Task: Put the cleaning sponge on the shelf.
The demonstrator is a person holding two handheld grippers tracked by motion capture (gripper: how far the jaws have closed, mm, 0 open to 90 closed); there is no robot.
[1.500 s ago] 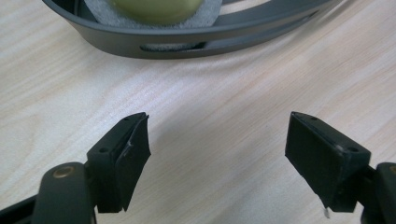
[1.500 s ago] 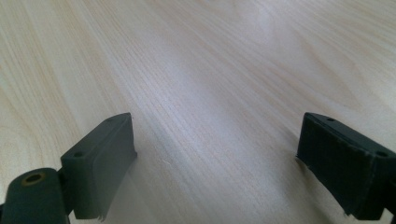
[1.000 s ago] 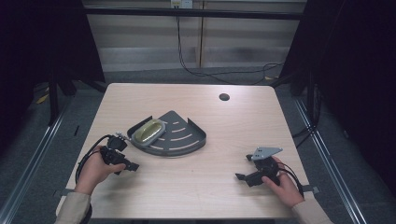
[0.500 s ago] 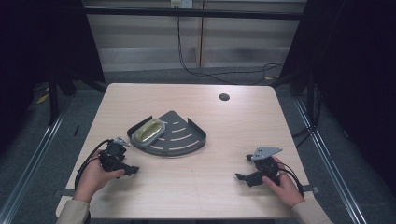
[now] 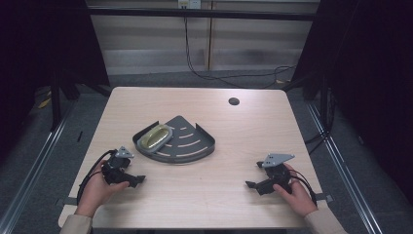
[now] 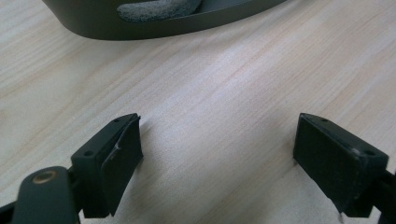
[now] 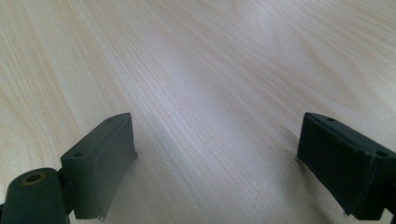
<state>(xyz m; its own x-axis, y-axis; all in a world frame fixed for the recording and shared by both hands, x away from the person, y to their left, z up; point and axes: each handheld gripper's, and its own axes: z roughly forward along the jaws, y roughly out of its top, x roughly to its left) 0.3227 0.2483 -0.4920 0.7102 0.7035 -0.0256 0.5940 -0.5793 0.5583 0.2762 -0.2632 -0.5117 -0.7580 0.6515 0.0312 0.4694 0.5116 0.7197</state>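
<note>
High view: we hold the left claw low over the counter, just beside the near-left edge of the dark corner rack, not touching it. A grey sponge holder with a yellowish insert sits in the left part of the rack. The right claw rests near the counter's right front, well apart from the rack. Neither claw carries anything.

Left gripper view: the jaws stand wide apart with bare wood between them. The rack's curved wall crosses the top of the picture, and a grey spongy edge shows above it — the rack lies ahead of the jaws, not between them.

Right gripper view: the jaws stand wide apart over bare wood grain; nothing lies between them.

Judgement: we are either at the approach stage or at rest after placement — the pictures do not settle which. If the rack or the holder is to be handled next, the left claw must advance toward the rack wall, line one jaw inside and one outside the rim, then close. The right claw may steady the far side.
</note>
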